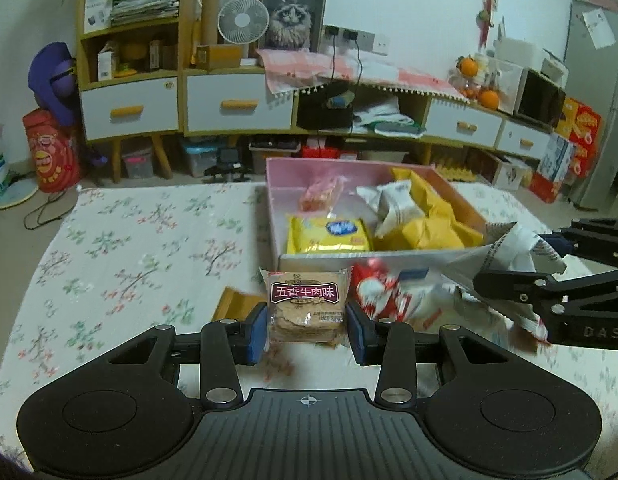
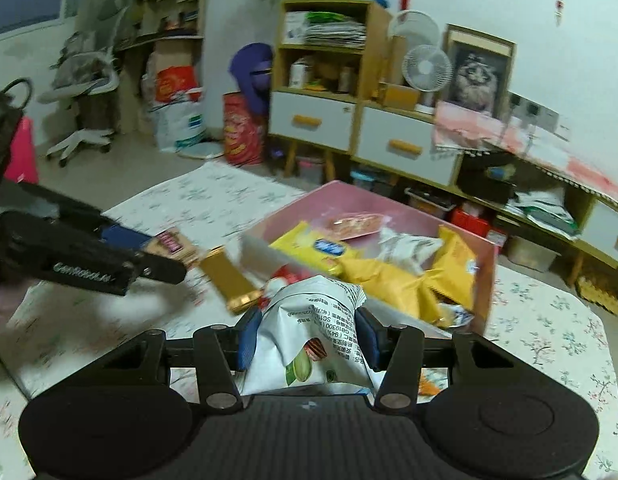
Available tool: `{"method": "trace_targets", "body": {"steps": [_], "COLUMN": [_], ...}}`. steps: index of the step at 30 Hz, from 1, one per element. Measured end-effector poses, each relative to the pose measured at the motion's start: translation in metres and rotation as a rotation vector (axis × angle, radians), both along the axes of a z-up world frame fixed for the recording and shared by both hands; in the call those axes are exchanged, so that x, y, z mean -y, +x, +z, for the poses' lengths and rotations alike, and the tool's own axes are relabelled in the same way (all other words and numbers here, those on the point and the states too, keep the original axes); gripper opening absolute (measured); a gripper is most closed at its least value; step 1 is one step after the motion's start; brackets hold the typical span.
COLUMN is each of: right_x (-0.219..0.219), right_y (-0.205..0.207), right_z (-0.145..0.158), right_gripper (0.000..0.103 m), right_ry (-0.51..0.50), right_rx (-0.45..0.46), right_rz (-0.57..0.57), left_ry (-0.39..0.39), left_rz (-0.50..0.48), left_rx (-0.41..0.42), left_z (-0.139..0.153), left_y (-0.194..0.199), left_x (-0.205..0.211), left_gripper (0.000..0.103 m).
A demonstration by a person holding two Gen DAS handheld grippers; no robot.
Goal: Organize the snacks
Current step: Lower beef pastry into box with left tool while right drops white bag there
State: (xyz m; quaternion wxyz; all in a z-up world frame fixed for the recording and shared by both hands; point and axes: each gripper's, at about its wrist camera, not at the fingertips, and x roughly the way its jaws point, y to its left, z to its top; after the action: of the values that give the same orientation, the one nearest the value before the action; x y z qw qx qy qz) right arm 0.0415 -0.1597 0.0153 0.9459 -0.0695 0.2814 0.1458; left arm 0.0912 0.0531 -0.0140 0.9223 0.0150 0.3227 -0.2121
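Note:
My left gripper [image 1: 307, 330] is shut on a clear biscuit packet with a maroon label [image 1: 305, 308], just in front of the pink snack box [image 1: 277, 208]. My right gripper [image 2: 307, 338] is shut on a white snack bag [image 2: 315, 336] and holds it above the table by the box's near corner; it also shows in the left wrist view [image 1: 509, 280]. The box [image 2: 485, 280] holds a yellow packet [image 1: 327, 234], yellow bags [image 1: 429, 220], a white bag [image 1: 395, 204] and a pink packet [image 1: 321, 192]. A red and white packet [image 1: 383, 294] and a gold bar [image 2: 229, 278] lie on the table.
The floral tablecloth [image 1: 141, 248] covers the table. Behind it stand white-drawer cabinets [image 1: 237, 100] with shelves and fans, storage bins beneath them, and a red bag on the floor at the left [image 1: 53, 156].

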Motion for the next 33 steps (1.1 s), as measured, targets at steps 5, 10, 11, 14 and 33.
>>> {"method": "trace_targets", "body": {"steps": [5,10,11,14,33], "right_x": [0.02,0.036,0.04,0.05,0.081], "right_y": [0.017,0.028,0.03,0.038,0.082], "right_z": [-0.001,-0.005,-0.006,-0.007,-0.034], "right_gripper": [0.021,0.021,0.021,0.021,0.022], "right_ry": [0.035,0.072,0.079,0.115,0.2], "right_rx": [0.021,0.033,0.032,0.03,-0.049], "right_rz": [-0.07,-0.117,-0.126,-0.159,-0.296], "left_ry": [-0.013,0.006,0.008,-0.003,0.14], "left_rz": [0.002,0.0,0.007,0.011,-0.108], "left_rx": [0.02,0.042,0.04,0.029,-0.049], "left_z": [0.003,0.004,0.004,0.006,-0.021], "left_y": [0.012,0.024,0.029,0.04,0.12], "left_x": [0.014,0.029,0.032,0.038,0.115], "left_gripper": [0.038,0.038,0.038,0.038,0.038]}}
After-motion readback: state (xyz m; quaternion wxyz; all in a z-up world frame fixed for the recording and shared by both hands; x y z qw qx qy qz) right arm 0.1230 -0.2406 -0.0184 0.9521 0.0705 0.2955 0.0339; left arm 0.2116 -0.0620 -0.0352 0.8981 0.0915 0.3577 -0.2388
